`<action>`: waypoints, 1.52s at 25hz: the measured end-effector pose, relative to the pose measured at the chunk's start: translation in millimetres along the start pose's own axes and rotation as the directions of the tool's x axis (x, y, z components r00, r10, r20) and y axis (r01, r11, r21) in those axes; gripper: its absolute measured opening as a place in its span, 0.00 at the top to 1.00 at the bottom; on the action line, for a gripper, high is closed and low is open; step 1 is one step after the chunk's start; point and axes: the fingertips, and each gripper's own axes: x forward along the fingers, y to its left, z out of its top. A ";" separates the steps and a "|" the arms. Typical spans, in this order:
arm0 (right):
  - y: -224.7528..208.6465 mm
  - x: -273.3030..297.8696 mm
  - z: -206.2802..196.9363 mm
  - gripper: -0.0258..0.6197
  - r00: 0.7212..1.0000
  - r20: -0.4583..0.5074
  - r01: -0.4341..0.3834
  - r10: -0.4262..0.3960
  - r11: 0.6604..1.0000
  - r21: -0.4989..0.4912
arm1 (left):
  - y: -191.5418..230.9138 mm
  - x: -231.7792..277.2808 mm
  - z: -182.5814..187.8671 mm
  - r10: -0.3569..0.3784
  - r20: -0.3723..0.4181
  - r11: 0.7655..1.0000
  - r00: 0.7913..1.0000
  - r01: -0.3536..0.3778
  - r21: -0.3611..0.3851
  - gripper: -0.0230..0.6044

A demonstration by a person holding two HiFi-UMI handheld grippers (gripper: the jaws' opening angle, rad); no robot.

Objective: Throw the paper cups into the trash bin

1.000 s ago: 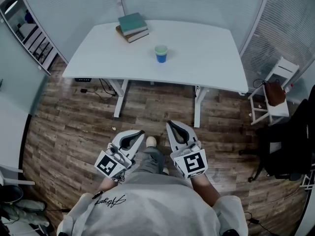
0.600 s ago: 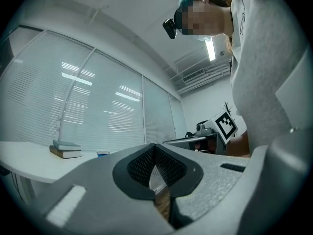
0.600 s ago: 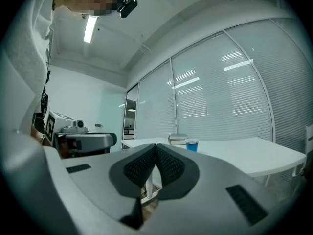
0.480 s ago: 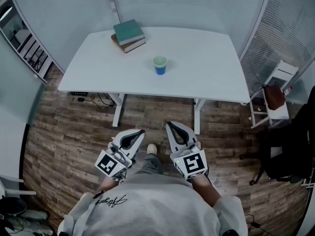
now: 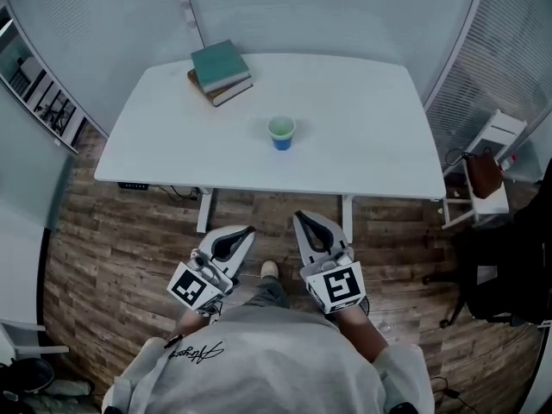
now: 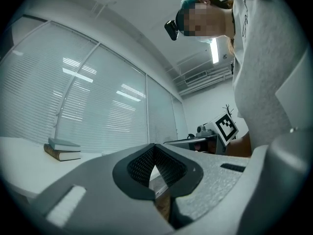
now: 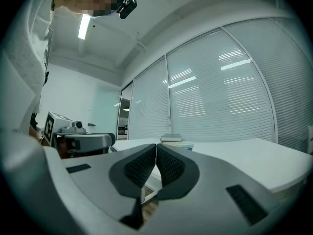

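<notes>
Table (image 5: 362, 119) nearer now, paper cup (image 7: 185, 144) half hidden behind right tool (image 7: 156, 147)

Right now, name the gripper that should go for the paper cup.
Right, probably. The right gripper sits slightly nearer the paper cup, and its own view shows the cup past its shut jaws. The left gripper looks at the books, not the cup. Both are shut, empty and short of the table.

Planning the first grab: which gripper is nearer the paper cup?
Right. Right gripper hangs short of the paper cup, slightly to its right; left gripper farther off, to its left.
</notes>
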 end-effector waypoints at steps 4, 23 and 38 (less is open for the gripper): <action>-16.6 19.5 0.0 0.94 1.000 -0.004 0.021 -0.021 1.000 0.008 | 20.3 15.2 -2.4 -0.016 -0.010 1.000 1.000 0.016 -0.017 0.96; -64.6 109.4 -0.4 0.94 0.994 -0.012 0.108 -0.108 0.994 0.006 | 123.1 58.6 -8.0 -0.101 -0.003 0.995 0.995 0.101 -0.009 0.96; -107.3 133.1 -3.0 0.94 0.988 -0.010 0.157 -0.157 0.988 0.003 | 155.0 89.3 -25.7 -0.141 -0.024 0.990 0.990 0.140 -0.035 0.96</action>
